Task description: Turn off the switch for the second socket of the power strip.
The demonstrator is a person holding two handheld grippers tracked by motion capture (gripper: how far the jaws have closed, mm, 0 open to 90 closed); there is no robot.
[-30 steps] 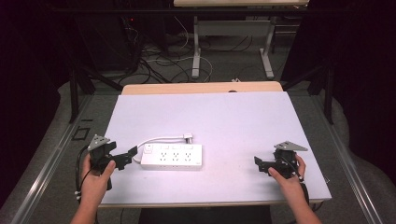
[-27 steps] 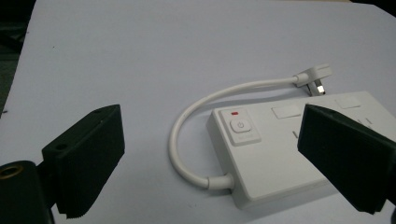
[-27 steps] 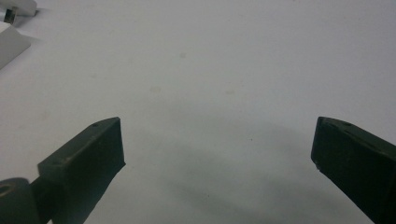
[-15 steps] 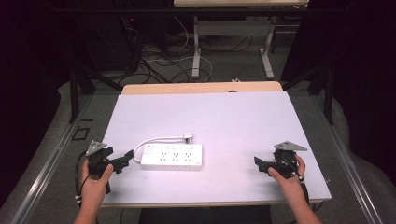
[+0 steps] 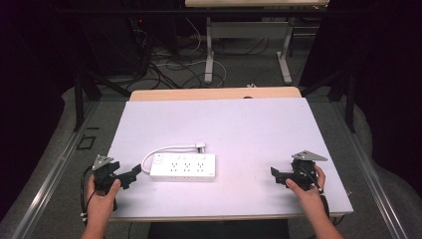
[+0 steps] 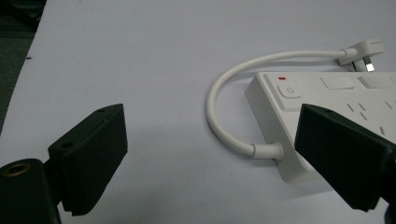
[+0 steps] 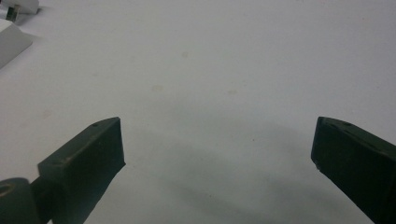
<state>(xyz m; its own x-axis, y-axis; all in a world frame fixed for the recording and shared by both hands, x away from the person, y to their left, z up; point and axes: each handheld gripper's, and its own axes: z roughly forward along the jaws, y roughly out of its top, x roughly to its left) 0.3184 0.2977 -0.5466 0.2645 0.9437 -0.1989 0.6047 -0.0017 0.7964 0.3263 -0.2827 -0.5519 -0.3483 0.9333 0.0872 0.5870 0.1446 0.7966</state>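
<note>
A white power strip point(image 5: 183, 167) lies flat on the white table point(image 5: 224, 124), left of centre. Its short white cable point(image 5: 164, 148) loops from the left end round to a plug point(image 5: 200, 147) lying behind it. My left gripper point(image 5: 130, 177) is open just left of the strip, pointing at it without touching. In the left gripper view the jaws stand wide apart around bare table, left gripper point(image 6: 210, 158), with the strip point(image 6: 327, 93), its switch point(image 6: 289, 90) and the cable point(image 6: 219, 107) ahead on the right. My right gripper point(image 5: 276, 177) is open near the front right, over bare table, right gripper point(image 7: 217, 163).
A wooden board point(image 5: 214, 93) borders the table's far edge. Beyond it are desk legs point(image 5: 210, 45) and floor cables point(image 5: 164, 64). The strip's corner point(image 7: 11, 39) appears at the top left of the right gripper view.
My left gripper has drawn back slightly toward the table's near edge, away from the strip's left end. The right gripper and the strip have not moved.
</note>
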